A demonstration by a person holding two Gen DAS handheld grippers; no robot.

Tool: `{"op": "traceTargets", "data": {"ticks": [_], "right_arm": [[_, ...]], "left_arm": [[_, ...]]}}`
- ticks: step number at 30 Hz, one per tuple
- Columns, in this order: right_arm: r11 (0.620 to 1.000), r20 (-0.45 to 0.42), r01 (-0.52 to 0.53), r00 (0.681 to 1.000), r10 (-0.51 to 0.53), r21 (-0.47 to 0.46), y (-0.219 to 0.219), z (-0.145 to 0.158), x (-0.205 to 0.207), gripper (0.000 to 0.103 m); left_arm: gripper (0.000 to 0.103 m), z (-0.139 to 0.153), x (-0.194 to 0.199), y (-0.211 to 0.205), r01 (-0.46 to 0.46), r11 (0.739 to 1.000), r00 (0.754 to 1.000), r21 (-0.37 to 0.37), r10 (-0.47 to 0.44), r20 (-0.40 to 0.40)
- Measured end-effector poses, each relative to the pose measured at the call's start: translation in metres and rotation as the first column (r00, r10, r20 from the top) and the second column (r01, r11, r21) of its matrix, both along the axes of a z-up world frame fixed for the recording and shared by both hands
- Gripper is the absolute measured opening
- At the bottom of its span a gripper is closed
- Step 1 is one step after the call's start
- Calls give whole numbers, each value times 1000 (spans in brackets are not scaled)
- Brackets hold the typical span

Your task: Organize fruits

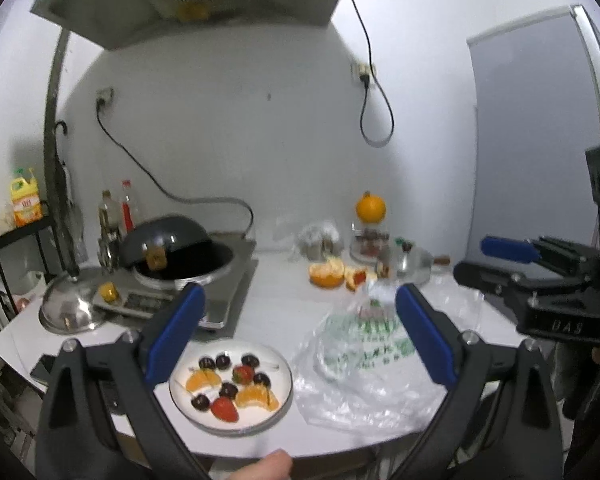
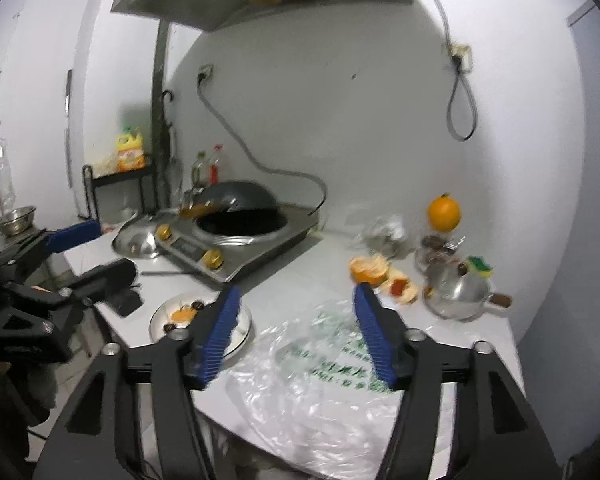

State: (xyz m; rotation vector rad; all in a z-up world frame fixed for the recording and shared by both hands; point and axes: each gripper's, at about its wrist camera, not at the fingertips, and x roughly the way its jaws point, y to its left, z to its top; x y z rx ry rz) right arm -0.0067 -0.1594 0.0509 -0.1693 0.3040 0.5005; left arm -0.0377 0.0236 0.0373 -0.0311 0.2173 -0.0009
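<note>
Nearest the counter's front edge sits the white plate (image 1: 281, 390) of arranged fruit: orange segments, two strawberries and several dark round pieces laid out on it. The left gripper (image 1: 298, 330) hangs above and near of it, blue pads spread wide with nothing between them; in its own view the plate lies low and toward the left finger (image 1: 172, 336), so the fruit is below and slightly left of the fingers.

Just right of the plate spreads a crumpled clear plastic bag (image 2: 320, 376) with green print. The right gripper (image 2: 296, 330) is over this bag, fingers apart and empty, the plate showing beside and partly behind its left pad (image 2: 216, 336). By my reckoning the left hand is the nearer one to the plate.

Farther back lies a peeled orange with its rind (image 1: 327, 274) and scraps, well apart from the plate. Farthest, near the wall, a whole orange (image 1: 371, 208) perches on a jar, probably the only fruit left to bring forward.
</note>
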Motion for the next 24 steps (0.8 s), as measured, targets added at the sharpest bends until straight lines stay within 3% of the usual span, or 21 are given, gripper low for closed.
{"op": "traceTargets", "data": {"ticks": [4,10,24], "right_arm": [[999,45,43,998,-44,16,-9,15,-6,82],[994,65,94,993,-98,57,-23,32,-8,83],[992,87,107,990,-112,66,-25,41,-8,83]], "left_arm": [[102,19,-8,2,-43,999,998,-4,43,47],[102,35,-13,4,-140,990,989,17,139,56],[102,52,-15,4,-136,991,987,13,134,85]]}}
